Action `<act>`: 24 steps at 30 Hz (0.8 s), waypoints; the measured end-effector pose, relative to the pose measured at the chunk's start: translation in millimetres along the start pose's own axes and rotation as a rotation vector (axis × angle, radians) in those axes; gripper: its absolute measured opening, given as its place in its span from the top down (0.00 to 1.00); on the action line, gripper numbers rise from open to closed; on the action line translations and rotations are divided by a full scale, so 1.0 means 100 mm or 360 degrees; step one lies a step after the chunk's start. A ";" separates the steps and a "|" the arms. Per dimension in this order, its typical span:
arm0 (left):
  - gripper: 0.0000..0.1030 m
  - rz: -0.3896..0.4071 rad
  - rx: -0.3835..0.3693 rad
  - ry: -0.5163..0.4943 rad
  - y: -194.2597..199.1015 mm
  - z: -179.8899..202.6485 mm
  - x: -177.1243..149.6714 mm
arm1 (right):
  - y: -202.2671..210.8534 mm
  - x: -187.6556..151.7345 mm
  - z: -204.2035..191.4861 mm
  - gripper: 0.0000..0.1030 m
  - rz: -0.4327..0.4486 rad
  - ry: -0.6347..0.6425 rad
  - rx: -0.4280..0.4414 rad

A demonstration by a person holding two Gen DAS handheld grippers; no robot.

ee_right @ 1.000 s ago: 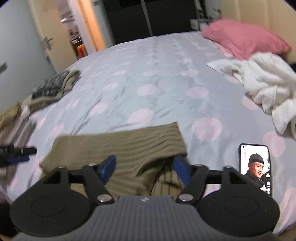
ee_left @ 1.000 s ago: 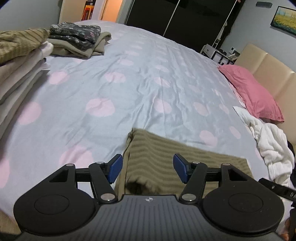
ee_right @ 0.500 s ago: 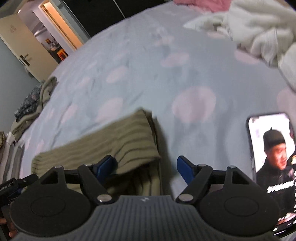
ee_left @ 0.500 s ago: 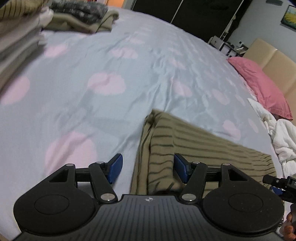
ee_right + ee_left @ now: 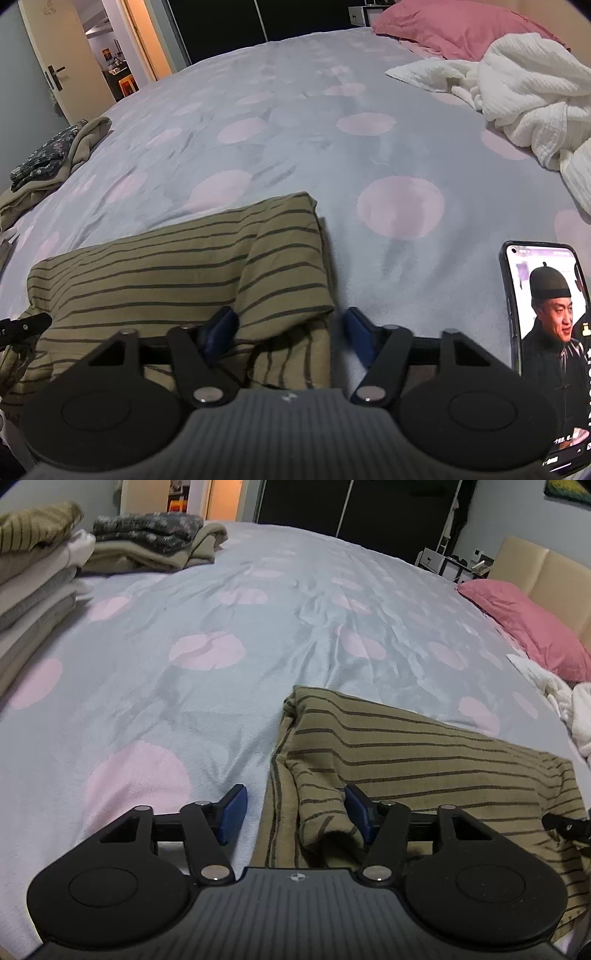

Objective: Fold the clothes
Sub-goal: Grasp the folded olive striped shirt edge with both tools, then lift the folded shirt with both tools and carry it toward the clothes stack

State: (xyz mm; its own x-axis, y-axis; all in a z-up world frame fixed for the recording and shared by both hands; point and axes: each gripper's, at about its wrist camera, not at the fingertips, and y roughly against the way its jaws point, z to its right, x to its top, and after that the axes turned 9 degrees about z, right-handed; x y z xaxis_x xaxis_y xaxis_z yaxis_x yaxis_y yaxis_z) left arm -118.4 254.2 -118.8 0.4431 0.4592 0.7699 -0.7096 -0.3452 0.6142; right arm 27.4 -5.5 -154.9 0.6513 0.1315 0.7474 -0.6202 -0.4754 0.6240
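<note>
Bedroom: on a spotted bed (image 5: 258, 609) the half-folded olive striped garment (image 5: 424, 760) lies at six o'clock. Left gripper (image 5: 293, 810) and right gripper (image 5: 288, 332) straddle opposite side edges, jaws closing but not yet clenched, likely readying the next fold.

Both grippers have sunk toward the striped garment (image 5: 424, 760). The left gripper (image 5: 295, 812) and right gripper (image 5: 290, 330) have narrowed their jaws around its folded corners, seemingly not yet pinching.

phone (image 5: 543, 343) — cut by edge
</note>
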 end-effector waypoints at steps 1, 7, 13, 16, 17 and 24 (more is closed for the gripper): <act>0.55 0.0011 -0.0001 -0.0023 0.00 0.03 -0.01 | 0.01 -0.01 -0.02 0.49 0.0004 0.0005 0.0013; 0.81 0.0012 -0.0065 -0.0010 0.01 0.06 0.01 | 0.03 -0.01 -0.12 0.80 0.0025 0.0008 0.0065; 0.91 0.0083 -0.0078 -0.0003 0.14 0.05 0.10 | 0.16 0.06 -0.16 0.84 0.0088 -0.0020 0.0090; 0.92 0.0146 -0.0105 0.0003 0.26 0.06 0.19 | 0.29 0.14 -0.19 0.85 0.0153 -0.0042 0.0127; 0.93 0.0176 -0.0106 -0.0008 0.31 0.07 0.23 | 0.34 0.18 -0.20 0.85 0.0176 -0.0048 0.0142; 0.93 0.0365 -0.0059 0.0045 0.78 -0.09 0.56 | 0.62 0.39 -0.49 0.86 0.0287 0.0019 0.0274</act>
State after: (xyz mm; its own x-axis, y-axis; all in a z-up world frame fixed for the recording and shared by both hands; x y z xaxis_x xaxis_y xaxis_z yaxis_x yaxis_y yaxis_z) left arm -153.6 260.2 -29.6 0.2528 0.3951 0.8832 -0.8097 -0.4132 0.4166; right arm -7.0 13.0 -76.3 0.5310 0.0407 0.8464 -0.6415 -0.6334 0.4329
